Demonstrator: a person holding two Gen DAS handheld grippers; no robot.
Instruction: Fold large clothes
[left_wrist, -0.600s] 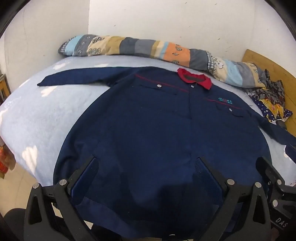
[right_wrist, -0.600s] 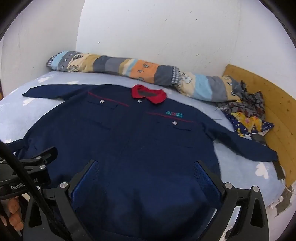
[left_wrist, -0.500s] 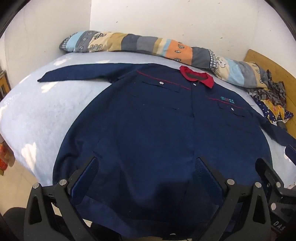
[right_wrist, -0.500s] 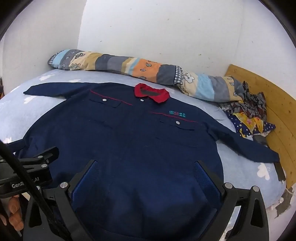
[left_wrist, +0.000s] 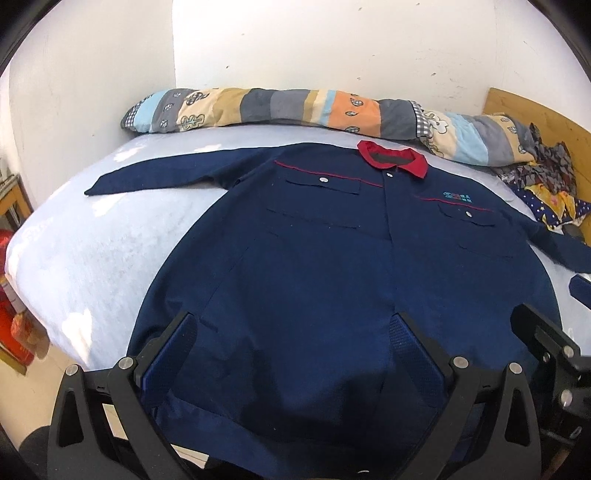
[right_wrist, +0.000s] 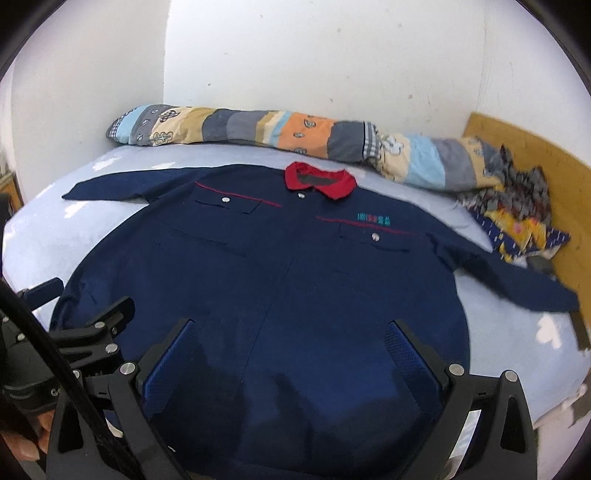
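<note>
A large navy work shirt (left_wrist: 314, 266) with a red collar (left_wrist: 393, 157) lies flat, front up and buttoned, on the bed, both sleeves spread out sideways. It also shows in the right wrist view (right_wrist: 280, 273). My left gripper (left_wrist: 291, 343) is open and empty, hovering above the shirt's hem at its left half. My right gripper (right_wrist: 291, 343) is open and empty above the hem at its right half. Each gripper shows at the edge of the other's view.
The bed has a light blue sheet (left_wrist: 96, 240). A rolled patchwork quilt (left_wrist: 295, 109) lies along the far wall. A pile of patterned clothes (right_wrist: 517, 218) sits at the right by a wooden board (right_wrist: 546, 158). The floor and red items (left_wrist: 11, 321) lie left.
Both views have tilted up and drawn back slightly, so the shirt sits lower in frame. The shirt has not moved; both grippers stay open.
</note>
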